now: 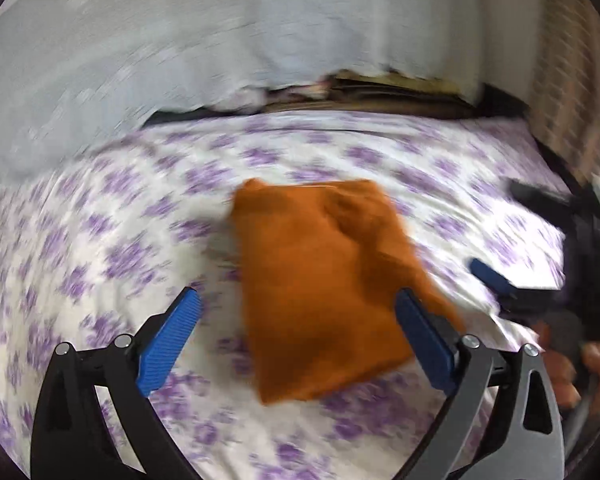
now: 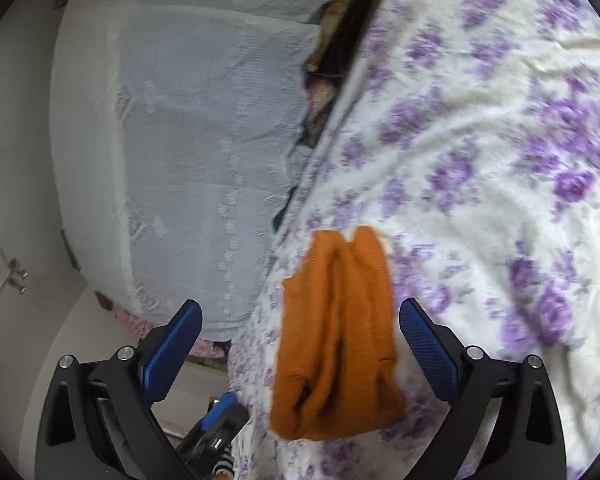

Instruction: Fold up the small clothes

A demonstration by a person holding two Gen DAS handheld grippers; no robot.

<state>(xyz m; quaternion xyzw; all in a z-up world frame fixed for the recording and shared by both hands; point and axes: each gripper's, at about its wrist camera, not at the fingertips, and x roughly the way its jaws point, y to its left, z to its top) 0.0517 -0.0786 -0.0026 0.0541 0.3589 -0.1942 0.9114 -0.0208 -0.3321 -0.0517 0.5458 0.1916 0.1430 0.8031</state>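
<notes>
From the left wrist, the left gripper (image 1: 296, 336) hangs with jaws wide apart, holding nothing, over the folded orange garment (image 1: 324, 280) lying on the floral bed sheet (image 1: 100, 240); from the right wrist, the right gripper (image 2: 300, 344) is equally spread and empty, so any tidying pinch should probably take the loose, ridged edge squarely

floral bedsheet (image 1: 100, 240), folded orange garment (image 1: 320, 280)

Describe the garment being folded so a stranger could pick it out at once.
Start at the bed with the white sheet printed with purple flowers. In the middle of it lies a small orange cloth, folded into a rough rectangle. It is the only plain, solid-coloured thing on the sheet, lying between the open blue-padded grippers.
</notes>
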